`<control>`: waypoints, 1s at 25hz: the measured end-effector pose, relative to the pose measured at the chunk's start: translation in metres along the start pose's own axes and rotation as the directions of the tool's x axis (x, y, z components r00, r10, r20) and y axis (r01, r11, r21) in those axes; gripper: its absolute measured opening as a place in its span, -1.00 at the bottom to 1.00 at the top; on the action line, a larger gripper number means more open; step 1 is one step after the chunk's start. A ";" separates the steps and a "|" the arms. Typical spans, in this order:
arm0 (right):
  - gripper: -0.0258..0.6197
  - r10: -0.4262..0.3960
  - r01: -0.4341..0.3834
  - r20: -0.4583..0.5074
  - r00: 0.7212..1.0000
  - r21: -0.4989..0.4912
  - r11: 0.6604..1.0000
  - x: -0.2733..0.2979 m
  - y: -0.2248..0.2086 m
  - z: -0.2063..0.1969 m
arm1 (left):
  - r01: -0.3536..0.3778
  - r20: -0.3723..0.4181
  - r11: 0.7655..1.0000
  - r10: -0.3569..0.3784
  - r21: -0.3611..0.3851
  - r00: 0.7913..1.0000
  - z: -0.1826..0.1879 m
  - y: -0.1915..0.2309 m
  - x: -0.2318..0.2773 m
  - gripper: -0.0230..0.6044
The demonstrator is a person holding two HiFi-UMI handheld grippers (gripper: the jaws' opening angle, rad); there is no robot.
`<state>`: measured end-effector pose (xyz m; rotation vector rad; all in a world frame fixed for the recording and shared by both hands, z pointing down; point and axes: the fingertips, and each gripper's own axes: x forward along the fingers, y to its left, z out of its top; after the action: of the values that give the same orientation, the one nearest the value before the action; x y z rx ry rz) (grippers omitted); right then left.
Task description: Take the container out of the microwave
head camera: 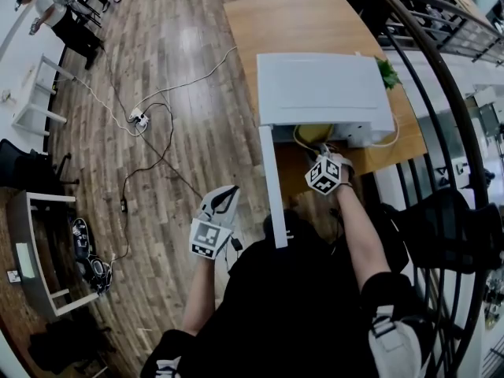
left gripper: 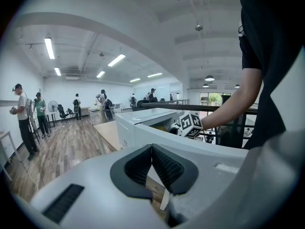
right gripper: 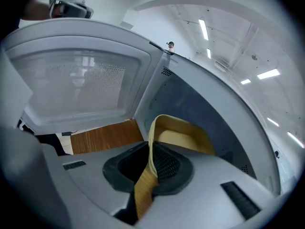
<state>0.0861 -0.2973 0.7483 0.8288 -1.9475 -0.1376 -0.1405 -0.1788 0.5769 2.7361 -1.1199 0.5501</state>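
One yellow container (right gripper: 183, 137), tilted in the open microwave's (head camera: 323, 89) mouth on the desk (head camera: 276, 22), rim pinched between right gripper (right gripper: 151, 159) fingers (right gripper: 164, 163). Left gripper (left gripper: 152, 163) beside the swung-out door (head camera: 272, 187), fingers (left gripper: 167, 168) pressed together, empty.

The white boxy microwave (head camera: 323, 93) sits on the wooden table (head camera: 276, 22), its door (head camera: 272, 186) swung wide open. At the mouth of its dark cavity hangs the pale yellow, shallow plastic container (right gripper: 183, 138), tilted (one wall seen nearly edge-on), its near rim pinched between the jaws of the right gripper (right gripper: 150, 164).
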 end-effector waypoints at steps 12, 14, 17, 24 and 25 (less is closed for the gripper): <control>-0.83 0.005 -0.005 -0.006 1.000 0.046 0.999 -0.025 0.030 -0.006 | 0.059 0.014 0.998 -0.059 0.031 0.998 -0.007 -0.006 -0.001 -0.92; -0.83 0.003 -0.002 -0.012 1.000 0.032 0.999 -0.029 0.033 -0.006 | 0.069 0.008 0.997 -0.069 0.026 0.998 -0.008 -0.006 0.001 -0.92; -0.83 0.016 -0.015 -0.021 1.000 0.020 1.000 -0.033 0.038 -0.005 | 0.073 0.009 0.996 -0.073 0.057 0.997 -0.007 -0.002 0.006 -0.92; -0.83 0.039 -0.040 -0.022 0.999 -0.012 0.999 -0.045 0.053 -0.004 | 0.099 0.001 0.993 -0.099 0.067 0.995 -0.011 -0.005 0.017 -0.92; -0.83 0.038 -0.038 -0.019 0.999 -0.013 0.999 -0.048 0.053 -0.003 | 0.102 0.001 0.992 -0.103 0.067 0.995 -0.010 -0.005 0.019 -0.92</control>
<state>0.0763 -0.2275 0.7368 0.7813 -1.9416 -0.1198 -0.1275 -0.1845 0.5934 2.8340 -0.9721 0.5773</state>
